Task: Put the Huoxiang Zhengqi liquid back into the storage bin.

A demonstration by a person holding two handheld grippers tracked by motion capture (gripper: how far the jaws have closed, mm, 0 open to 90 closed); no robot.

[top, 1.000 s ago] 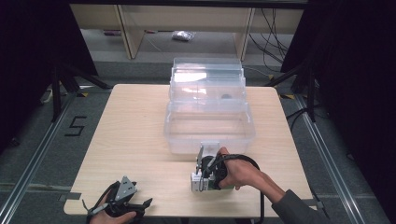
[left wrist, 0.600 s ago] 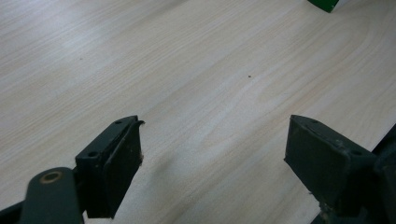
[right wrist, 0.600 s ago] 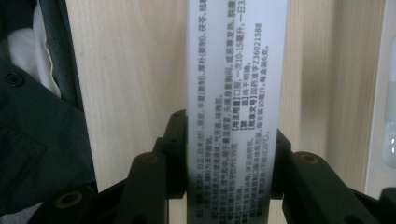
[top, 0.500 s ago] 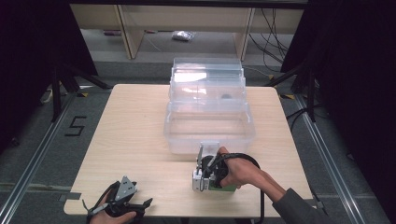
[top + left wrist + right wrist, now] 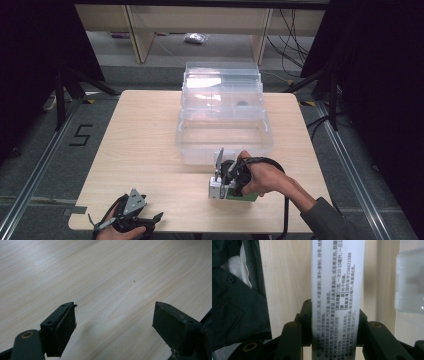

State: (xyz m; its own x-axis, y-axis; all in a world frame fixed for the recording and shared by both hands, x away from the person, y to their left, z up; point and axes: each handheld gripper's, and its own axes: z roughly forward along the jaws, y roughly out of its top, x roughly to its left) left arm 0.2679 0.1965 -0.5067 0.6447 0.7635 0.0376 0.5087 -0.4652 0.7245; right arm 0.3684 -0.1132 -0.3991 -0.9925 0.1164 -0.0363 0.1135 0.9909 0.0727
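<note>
Right gripper [image 5: 216, 186] with its fingers [image 5: 305, 322] pinching a flat white-and-green box [image 5: 338, 290] by its two broad faces, the printed narrow side turned toward the gripper's camera. In the high view the box [image 5: 242, 196] sits at the near right part of the table [image 5: 140, 130], just in front of the clear bin [image 5: 225, 135], touching or barely off the wood; which of the two cannot be told. The jaws have just been closing, and the box is clamped between them. Gripping across the thin dimension lets the pads bear on flat card and leaves the long axis free, an arrangement that would suit carrying the box up over the bin's near wall; the open bin directly behind is the likely destination, judged from its position alone. Left gripper [image 5: 131, 220] resting low at the near left corner of the table, well apart from the box; its fingers [image 5: 60, 327] are spread over bare wood, with nothing between them, evidently parked clear of the working hand.
</note>
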